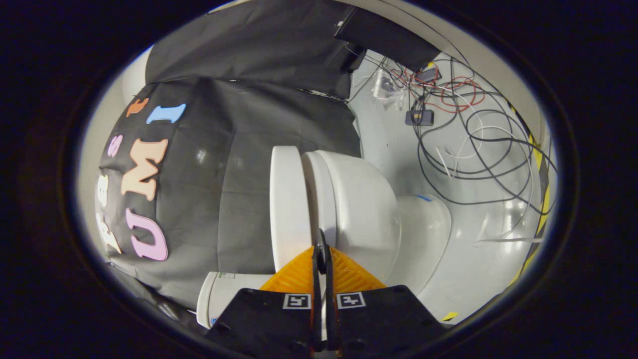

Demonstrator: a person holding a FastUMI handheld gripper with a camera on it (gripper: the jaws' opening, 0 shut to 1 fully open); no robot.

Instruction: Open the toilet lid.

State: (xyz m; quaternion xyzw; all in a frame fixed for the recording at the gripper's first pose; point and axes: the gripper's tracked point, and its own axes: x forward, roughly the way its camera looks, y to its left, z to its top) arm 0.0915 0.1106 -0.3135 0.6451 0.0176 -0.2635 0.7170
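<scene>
Both fingers seemingly at lid

Black cloth hangs as the booth's wall, draped in folds from about nine o'clock round to twelve, with a crease line running across it. Behind the cloth at ten o'clock a pale wall shows. From one o'clock down to four o'clock lies a glossy pale grey floor, catching soft reflections of light. A tangle of black, white and red cables sprawls over it at two o'clock, with a small dark box among them. A yellow and black striped tape runs along the floor's edge at three o'clock.
</scene>
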